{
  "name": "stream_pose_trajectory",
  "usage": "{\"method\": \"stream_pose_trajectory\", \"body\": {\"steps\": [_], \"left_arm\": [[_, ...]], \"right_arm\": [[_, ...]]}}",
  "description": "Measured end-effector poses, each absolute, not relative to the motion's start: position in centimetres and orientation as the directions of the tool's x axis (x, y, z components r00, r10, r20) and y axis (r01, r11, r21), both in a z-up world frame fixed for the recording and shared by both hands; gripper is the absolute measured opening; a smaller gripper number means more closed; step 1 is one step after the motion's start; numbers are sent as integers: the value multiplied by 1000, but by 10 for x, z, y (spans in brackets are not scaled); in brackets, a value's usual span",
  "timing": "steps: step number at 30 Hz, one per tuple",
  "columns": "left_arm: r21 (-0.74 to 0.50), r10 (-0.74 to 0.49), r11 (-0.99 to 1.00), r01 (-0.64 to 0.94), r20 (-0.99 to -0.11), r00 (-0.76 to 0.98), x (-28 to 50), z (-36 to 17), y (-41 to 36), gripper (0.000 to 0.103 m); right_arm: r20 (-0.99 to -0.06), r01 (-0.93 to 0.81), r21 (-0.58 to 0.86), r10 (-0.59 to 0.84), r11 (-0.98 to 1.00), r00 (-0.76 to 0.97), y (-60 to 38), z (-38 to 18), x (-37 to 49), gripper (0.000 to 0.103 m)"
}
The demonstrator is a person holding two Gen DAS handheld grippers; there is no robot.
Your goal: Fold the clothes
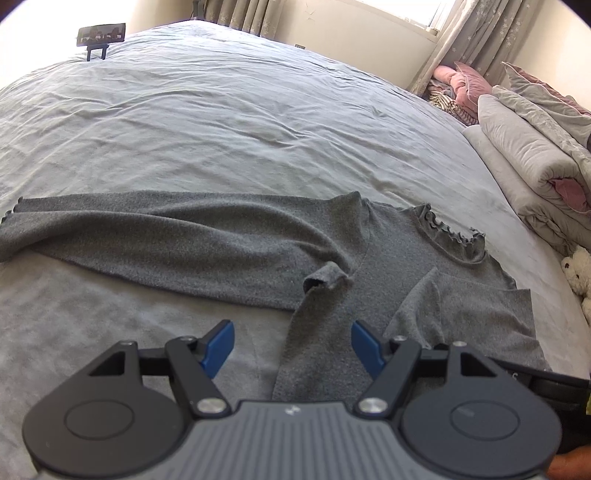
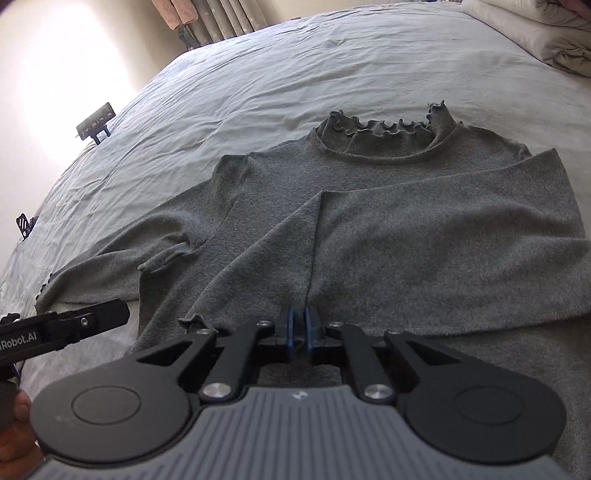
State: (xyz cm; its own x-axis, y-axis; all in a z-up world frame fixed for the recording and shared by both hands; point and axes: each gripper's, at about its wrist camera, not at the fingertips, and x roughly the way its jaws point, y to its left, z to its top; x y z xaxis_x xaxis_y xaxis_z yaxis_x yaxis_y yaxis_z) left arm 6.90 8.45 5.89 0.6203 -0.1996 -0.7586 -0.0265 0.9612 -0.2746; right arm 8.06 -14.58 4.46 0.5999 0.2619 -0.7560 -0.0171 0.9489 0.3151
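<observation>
A grey knitted long-sleeved sweater with a ruffled collar lies front-up on a wide bed covered with a wrinkled pale grey sheet. The ruffled collar points toward the far side of the bed. One sleeve is folded across the chest; its edge runs from mid-chest down toward the hem. The other sleeve extends flat on the sheet, straight out to the side, with a frilled cuff at its end.

The right gripper sits at the near edge of the sweater. Its blue pads are closed together, with only a thin slit between them, and they pinch a ridge of the grey knit where the folded sleeve's edge meets the hem. The fabric rises slightly into the pads.

The left gripper stands wide, blue pads well apart. The lower body of the sweater lies between and below the fingers, but neither pad presses on it. A small rolled fold of fabric sits just beyond the fingertips, near the armpit seam. In the right wrist view, the black body of the left gripper enters from the left edge, beside the hem corner.

Folded pale quilts are stacked at the right side of the bed, with a cream plush toy beside them. A small dark stand with a screen stands at the far corner.
</observation>
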Motion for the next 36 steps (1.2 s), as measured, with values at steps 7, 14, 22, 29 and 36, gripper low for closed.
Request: {"method": "stream_pose_trajectory", "body": {"steps": [7,14,22,29,36], "left_arm": [[-304,-198,951,-61,-748,634,72,64,98,71],[-317,-194,945,-84,-748,635,75,65,106,71],[-324,-205,943,-74,-743,637,75,66,107,71],[-314,-203,948,-58,-734,647,75,68,102,71],[-298,-201,954,-44,-738,644,76,65,96,71]], "right_arm": [[-694,-61,364,314,929,648,-136,73,104,4],[-660,-88,428,377,900,650,-114,68,142,4],[-614,-90,427,362,900,702,-156,80,125,47],[-637,114,256,79,960,767,-277,84,95,47],[-691,109,248,97,963,717,-346,57,56,47]]}}
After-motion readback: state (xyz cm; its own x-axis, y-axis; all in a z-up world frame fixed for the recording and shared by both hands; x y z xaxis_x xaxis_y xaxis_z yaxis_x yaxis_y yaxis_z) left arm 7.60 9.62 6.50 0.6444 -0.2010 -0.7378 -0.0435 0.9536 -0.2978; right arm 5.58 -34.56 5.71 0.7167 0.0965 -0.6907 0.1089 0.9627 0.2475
